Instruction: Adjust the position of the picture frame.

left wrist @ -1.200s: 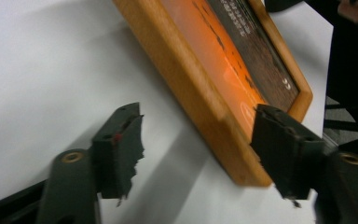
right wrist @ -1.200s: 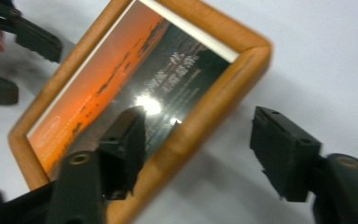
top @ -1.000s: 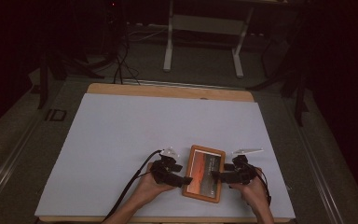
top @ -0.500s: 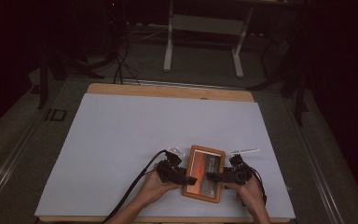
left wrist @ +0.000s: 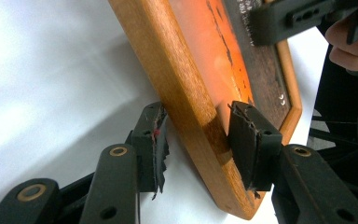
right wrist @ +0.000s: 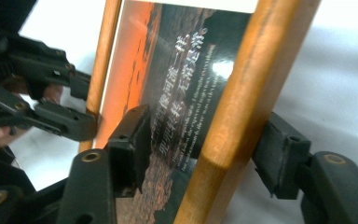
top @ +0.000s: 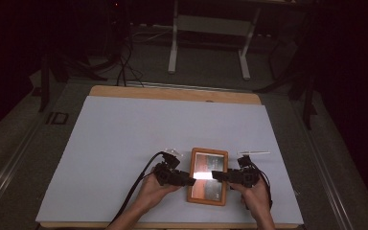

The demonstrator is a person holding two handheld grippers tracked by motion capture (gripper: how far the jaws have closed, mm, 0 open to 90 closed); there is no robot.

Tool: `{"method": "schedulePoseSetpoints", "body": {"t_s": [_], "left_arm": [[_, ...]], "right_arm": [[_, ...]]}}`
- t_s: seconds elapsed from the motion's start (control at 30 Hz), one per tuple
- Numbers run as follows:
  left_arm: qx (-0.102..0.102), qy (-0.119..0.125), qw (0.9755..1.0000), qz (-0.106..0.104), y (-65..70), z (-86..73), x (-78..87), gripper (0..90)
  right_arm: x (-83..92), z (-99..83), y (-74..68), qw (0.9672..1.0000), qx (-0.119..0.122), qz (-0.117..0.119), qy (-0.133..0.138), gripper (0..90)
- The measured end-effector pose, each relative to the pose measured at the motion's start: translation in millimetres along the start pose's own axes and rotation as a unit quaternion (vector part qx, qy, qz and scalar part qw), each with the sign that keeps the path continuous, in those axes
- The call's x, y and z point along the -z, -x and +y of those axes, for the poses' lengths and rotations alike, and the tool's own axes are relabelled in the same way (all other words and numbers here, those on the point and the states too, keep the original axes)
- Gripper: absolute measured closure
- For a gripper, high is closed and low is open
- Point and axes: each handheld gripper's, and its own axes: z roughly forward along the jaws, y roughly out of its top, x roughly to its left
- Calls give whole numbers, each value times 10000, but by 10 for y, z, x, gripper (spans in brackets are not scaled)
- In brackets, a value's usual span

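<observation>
Two tools are working on one wooden picture frame point(top: 208, 176), which is lying near the front edge of the white tabletop point(top: 124, 139) in the high view; the left tool point(top: 184, 181) is meeting its left rail and the right tool point(top: 219, 176) its right rail, each in a hand. In the left gripper view, the left tool point(left wrist: 196, 144) is straddling the frame's wooden rail point(left wrist: 186, 102), its jaws having just been closing; the right-hand pad is touching the glass face, while the other pad is standing just clear. In the right gripper view, the right tool point(right wrist: 205, 154) is likewise bracketing the rail point(right wrist: 242, 102), jaws having just been closing, one pad over the printed picture, the other beside the outer edge, neither yet pressing.
</observation>
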Motion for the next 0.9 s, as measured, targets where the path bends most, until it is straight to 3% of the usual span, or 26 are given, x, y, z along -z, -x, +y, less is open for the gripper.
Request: {"method": "schedulePoseSetpoints", "body": {"t_s": [0.2, 0.5, 0.67, 0.9], "left_arm": [[246, 57, 9995, -188, -93, -28, 56, 585], [403, 181, 9990, -83, -172, -69, 202, 587], [504, 261, 9983, 89, -250, -102, 339, 590], [718, 288, 9970, 81, -418, -150, 478, 592]], "right_arm": [[22, 45, -81, 9993, -105, 76, 357, 506], [-11, 230, -301, 9978, 15, 171, 645, 593], [-112, 347, -412, 9970, 51, 293, 714, 614], [-338, 430, -518, 9957, -40, 335, 862, 612]]}}
